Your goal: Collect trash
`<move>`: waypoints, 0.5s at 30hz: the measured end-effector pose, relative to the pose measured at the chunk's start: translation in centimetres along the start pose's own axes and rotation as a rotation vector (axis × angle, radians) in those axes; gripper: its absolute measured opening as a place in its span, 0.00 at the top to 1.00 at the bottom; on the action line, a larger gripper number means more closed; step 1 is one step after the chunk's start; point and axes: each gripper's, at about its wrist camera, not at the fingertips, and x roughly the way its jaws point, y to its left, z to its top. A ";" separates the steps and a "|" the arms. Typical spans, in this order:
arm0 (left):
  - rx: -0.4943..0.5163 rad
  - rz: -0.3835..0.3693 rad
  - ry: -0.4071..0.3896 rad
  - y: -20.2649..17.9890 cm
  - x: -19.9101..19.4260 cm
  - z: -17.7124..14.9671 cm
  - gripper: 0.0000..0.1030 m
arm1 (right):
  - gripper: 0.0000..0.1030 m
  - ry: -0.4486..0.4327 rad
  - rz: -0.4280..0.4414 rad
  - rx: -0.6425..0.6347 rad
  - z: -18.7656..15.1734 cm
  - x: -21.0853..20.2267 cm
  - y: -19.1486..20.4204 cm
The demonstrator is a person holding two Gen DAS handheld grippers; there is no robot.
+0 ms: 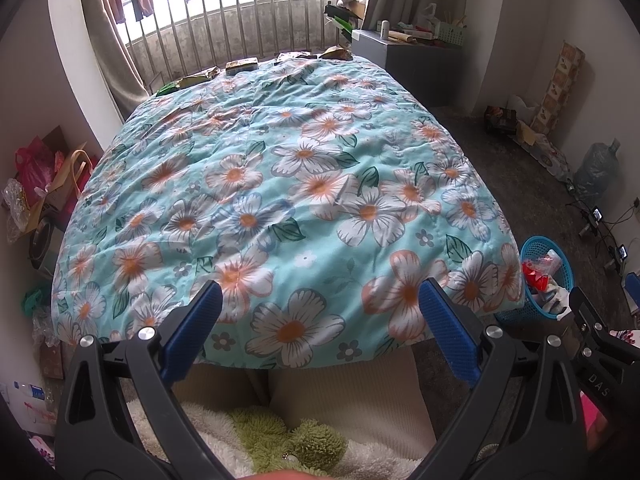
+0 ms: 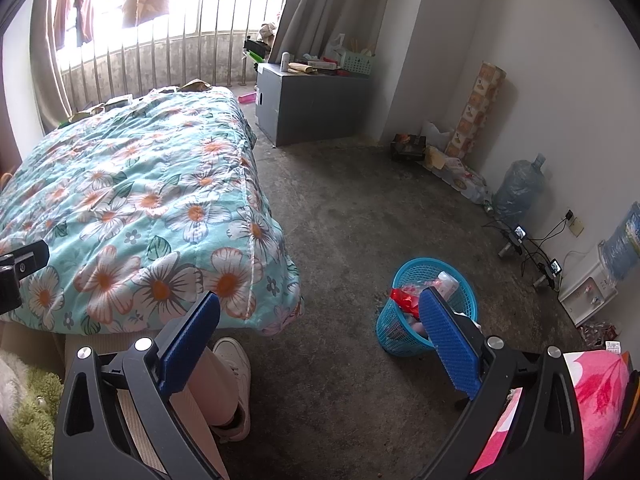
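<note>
A floral quilt [image 1: 280,184] covers the bed ahead of me. Packets [image 1: 240,66] line its far edge. On the floor to my right, a blue basket [image 2: 460,280] holds red trash [image 2: 404,294]. My left gripper [image 1: 320,320] and right gripper [image 2: 320,328] gape wide, empty.

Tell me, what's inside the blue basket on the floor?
The blue basket already holds trash: a crinkly red wrapper and a pale bottle-like thing near the top. The right gripper, open and empty, has one finger covering part of it, and anything deeper is hidden.
</note>
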 end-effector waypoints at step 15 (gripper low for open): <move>0.000 0.000 0.001 0.0 0.0 0.0 0.09 | 0.06 0.000 0.003 0.003 0.0 0.0 -0.1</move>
